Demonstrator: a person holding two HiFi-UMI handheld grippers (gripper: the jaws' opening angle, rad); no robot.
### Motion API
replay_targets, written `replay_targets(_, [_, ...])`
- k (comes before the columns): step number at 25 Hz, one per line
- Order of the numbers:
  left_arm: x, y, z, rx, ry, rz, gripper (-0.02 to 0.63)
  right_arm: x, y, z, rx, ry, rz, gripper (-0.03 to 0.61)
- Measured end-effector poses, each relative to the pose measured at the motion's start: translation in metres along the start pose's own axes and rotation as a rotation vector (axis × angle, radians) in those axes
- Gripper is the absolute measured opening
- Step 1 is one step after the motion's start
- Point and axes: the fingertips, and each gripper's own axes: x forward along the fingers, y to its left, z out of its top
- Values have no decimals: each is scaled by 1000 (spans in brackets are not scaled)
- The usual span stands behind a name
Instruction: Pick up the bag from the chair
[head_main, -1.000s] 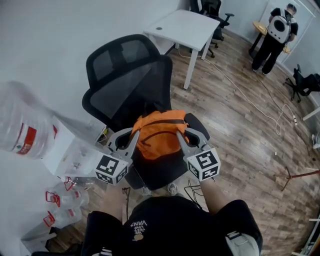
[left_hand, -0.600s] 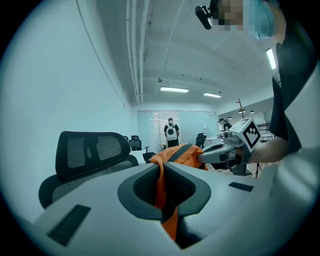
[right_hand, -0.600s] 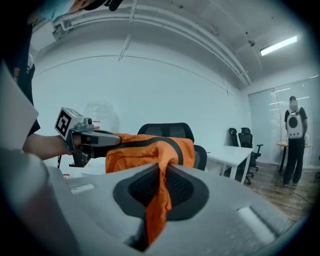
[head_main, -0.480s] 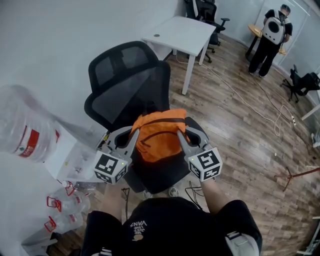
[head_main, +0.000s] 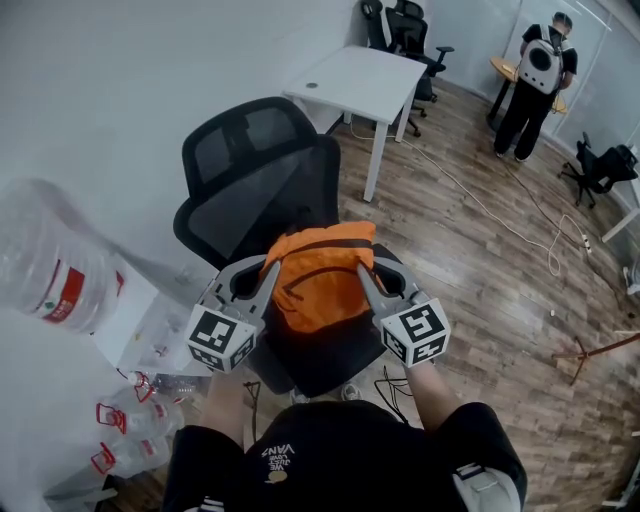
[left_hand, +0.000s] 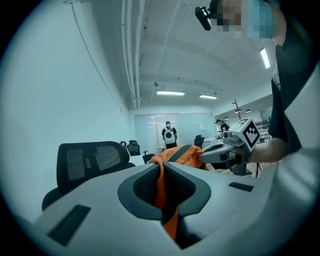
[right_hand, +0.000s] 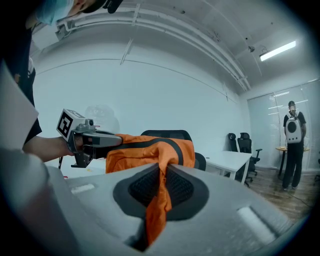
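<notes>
An orange bag (head_main: 318, 276) with black straps hangs between my two grippers, lifted above the seat of a black mesh office chair (head_main: 262, 180). My left gripper (head_main: 270, 268) is shut on the bag's left edge, with orange fabric (left_hand: 161, 187) pinched between its jaws. My right gripper (head_main: 362, 270) is shut on the bag's right edge; a fold of the bag (right_hand: 159, 195) runs through its jaws. In the right gripper view the bag's body (right_hand: 150, 149) stretches across to the left gripper (right_hand: 107, 140).
A white desk (head_main: 362, 75) stands behind the chair, with more office chairs (head_main: 405, 25) beyond it. A person (head_main: 532, 80) stands at the far right. Cables (head_main: 500, 215) trail over the wood floor. Clear water bottles (head_main: 45, 265) sit at the left by the wall.
Both grippers have risen with the bag, lifting it further off the chair seat. The head view has shifted slightly.
</notes>
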Motion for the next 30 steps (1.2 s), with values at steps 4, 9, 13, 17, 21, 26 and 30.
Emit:
replay_targets(4, [0, 0, 9, 9, -12, -4, 24, -3, -2, 8, 0, -17, -5, 22])
replay_targets(9, [-3, 5, 19, 27, -30, -8, 24, -2, 1, 19, -6, -34, -9, 22])
replay_targets(13, [-3, 9, 27, 42, -38, -11, 24, -1, 0, 27, -9, -51, -16, 22])
replay_targets(17, [-4, 8, 34, 58, -45, -14, 24, -4, 0, 32, -6, -65, -24, 21])
replay_targets(21, [-1, 8, 39, 69, -51, -22, 23, -6, -2, 35, -1, -73, -37, 23])
replay_targets(26, [1, 4, 42, 80, -54, -36, 25, -11, -4, 35, -3, -75, -56, 21])
replay_targets(30, [2, 2, 44, 84, -58, -47, 24, -13, -5, 35, -8, -66, -72, 21])
